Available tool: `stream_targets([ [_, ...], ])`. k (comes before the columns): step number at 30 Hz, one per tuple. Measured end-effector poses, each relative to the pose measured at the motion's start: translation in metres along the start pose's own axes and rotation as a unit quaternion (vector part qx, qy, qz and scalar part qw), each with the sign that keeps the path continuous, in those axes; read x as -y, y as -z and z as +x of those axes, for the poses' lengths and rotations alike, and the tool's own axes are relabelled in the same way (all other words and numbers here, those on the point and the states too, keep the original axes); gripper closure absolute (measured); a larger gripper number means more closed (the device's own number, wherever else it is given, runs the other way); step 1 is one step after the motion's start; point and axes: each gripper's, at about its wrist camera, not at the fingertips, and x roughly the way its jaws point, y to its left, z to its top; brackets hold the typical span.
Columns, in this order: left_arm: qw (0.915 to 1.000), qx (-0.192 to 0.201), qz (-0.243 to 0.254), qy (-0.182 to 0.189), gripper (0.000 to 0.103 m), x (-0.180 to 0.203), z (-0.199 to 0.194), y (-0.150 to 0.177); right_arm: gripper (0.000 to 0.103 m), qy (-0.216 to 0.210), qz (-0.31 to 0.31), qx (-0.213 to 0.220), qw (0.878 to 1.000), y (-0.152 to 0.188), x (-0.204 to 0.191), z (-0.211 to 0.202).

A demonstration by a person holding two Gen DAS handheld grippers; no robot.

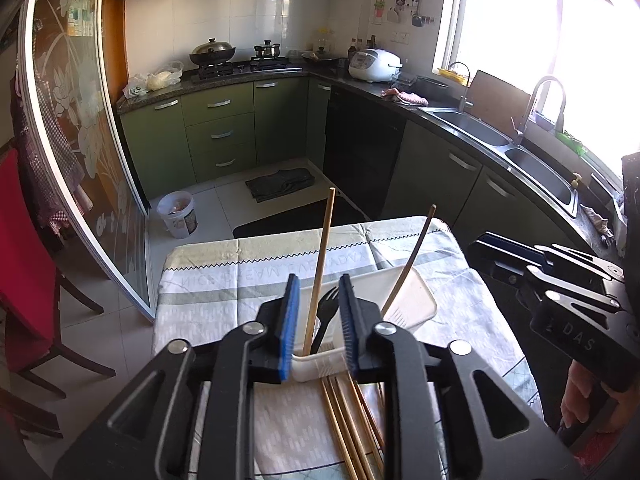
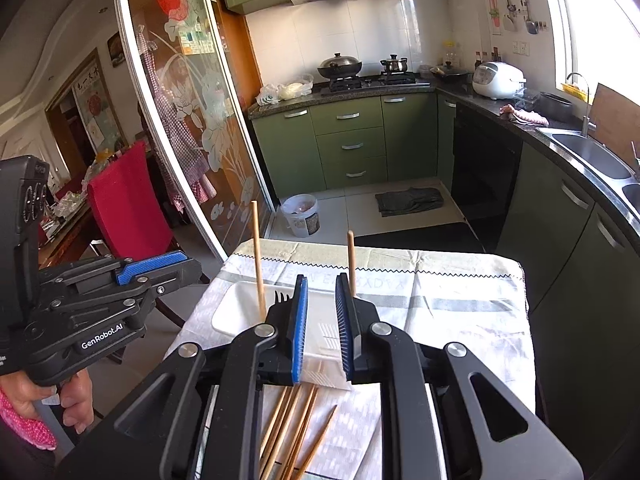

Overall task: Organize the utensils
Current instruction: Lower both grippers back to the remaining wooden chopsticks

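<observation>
A white tray lies on the cloth-covered table, with a black fork in it. One wooden chopstick stands steeply in the tray, in line with the gap of my left gripper, which is open; its blue pads do not touch the stick. A second chopstick leans up just past my right gripper, also open, with nothing between its pads. Several loose chopsticks lie on the cloth under both grippers. The tray and fork also show in the right wrist view.
A person's hand holds the left gripper's handle. A red chair and a glass sliding door stand left of the table. Beyond it are a bin, green cabinets and a sink.
</observation>
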Motion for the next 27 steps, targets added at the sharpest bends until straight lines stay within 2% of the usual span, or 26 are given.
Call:
stream_targets([
  [1, 1.0, -0.008, -0.003, 0.002, 0.061, 0.0, -0.002, 0.006, 0.081, -0.001, 0.001, 0.003, 1.0, 0.007, 0.002, -0.008],
  [4, 0.9982, -0.055, -0.016, 0.015, 0.051, 0.0, 0.003, 0.035, 0.079, -0.002, 0.004, -0.001, 1.0, 0.036, 0.009, -0.029],
  [8, 0.9861, -0.153, -0.047, 0.045, 0.049, 0.001, 0.038, 0.09, 0.077, -0.002, 0.013, -0.027, 1.0, 0.083, 0.019, -0.035],
  [9, 0.9829, -0.171, -0.05, 0.046, 0.049, 0.001, 0.047, 0.102, 0.072, -0.005, 0.018, -0.036, 0.999, 0.094, 0.023, -0.035],
  [12, 0.9754, -0.209, -0.061, 0.032, 0.05, 0.002, 0.075, 0.13, 0.072, -0.005, 0.031, -0.057, 0.998, 0.123, 0.034, -0.031],
  [17, 0.9701, -0.227, -0.084, -0.003, 0.051, 0.001, 0.112, 0.142, 0.072, 0.001, 0.047, -0.073, 0.996, 0.148, 0.047, -0.032],
  [22, 0.969, -0.231, -0.083, -0.031, 0.067, 0.002, 0.133, 0.14, 0.072, 0.005, 0.056, -0.077, 0.995, 0.162, 0.056, -0.039],
  [27, 0.9675, -0.237, -0.074, -0.046, 0.073, 0.006, 0.143, 0.141, 0.072, 0.006, 0.062, -0.076, 0.995, 0.162, 0.062, -0.044],
])
